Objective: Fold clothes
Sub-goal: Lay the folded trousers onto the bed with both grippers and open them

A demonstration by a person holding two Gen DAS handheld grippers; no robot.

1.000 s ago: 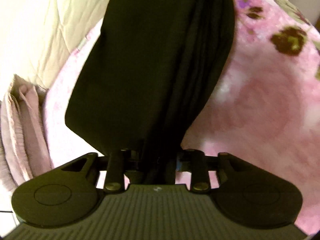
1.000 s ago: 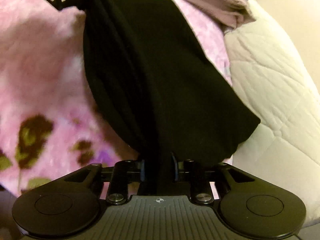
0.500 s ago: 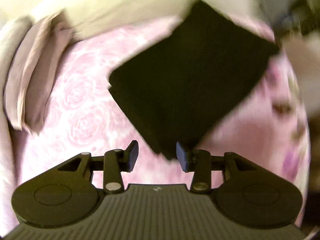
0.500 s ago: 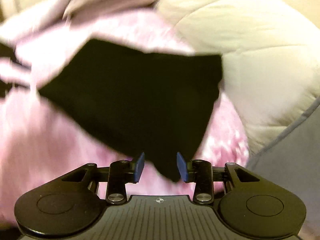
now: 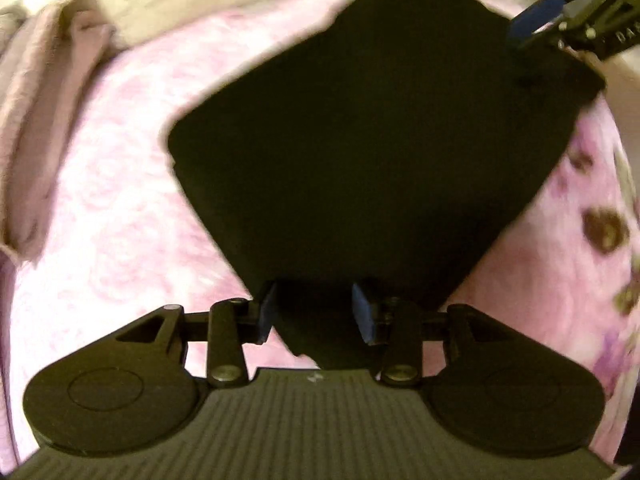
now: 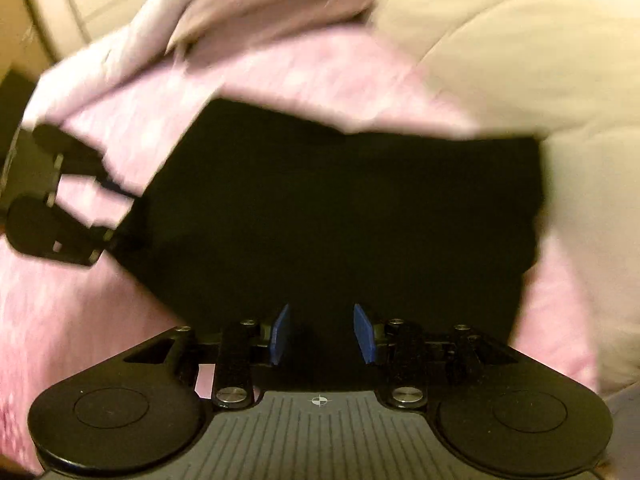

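left wrist: the black cloth (image 5: 376, 152) lay flat as a squared-off fold on the pink blanket (image 5: 112, 208), one corner poking between the spread fingers of the left claw (image 5: 314, 312), which was released and gripping nothing. the right claw (image 5: 560, 20) showed at the far corner, also spread. a mauve garment (image 5: 36, 112) lay well apart at the blanket's edge, by a cream quilt (image 5: 224, 4).

right wrist: blurred w/ motion. right claw (image 6: 322, 334) was released, fingers apart over the near edge of the cloth (image 6: 340, 208); left claw (image 6: 72, 208) sat at the cloth's left corner.

judgement: the fold looked set down. to do it well, back both claws straight off w/o snagging corners, then check edges line up.
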